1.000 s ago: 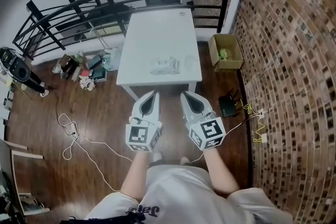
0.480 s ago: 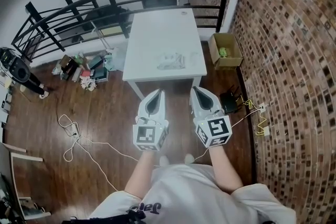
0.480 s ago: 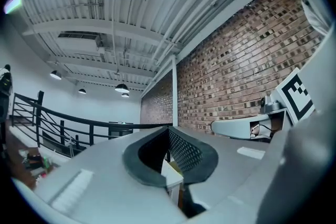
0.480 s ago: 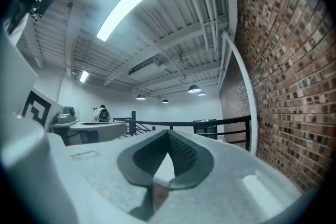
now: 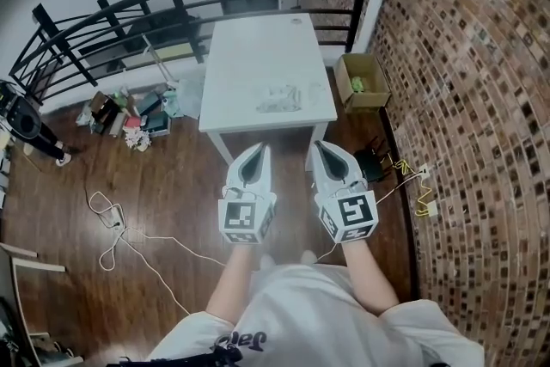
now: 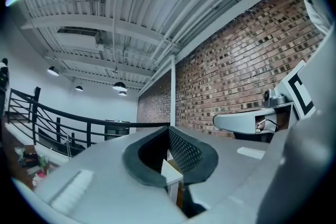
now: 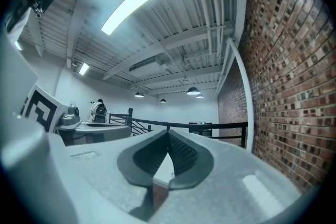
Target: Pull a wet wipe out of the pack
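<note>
The left gripper (image 5: 254,154) and right gripper (image 5: 325,150) are held level short of the white table (image 5: 258,47), each with its jaws pressed together on nothing. The wet wipe pack (image 5: 277,96) is seen on the table's near half, well apart from both. Unless it is pinned, the light pack could be dragged or lifted whole.

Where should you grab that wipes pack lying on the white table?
Probably from above, on its top face: the wipes pack lies flat near the front edge of the table, so its sides offer little to pinch. Pinch the middle, holding one end down. Its opening is too small to make out here.
</note>
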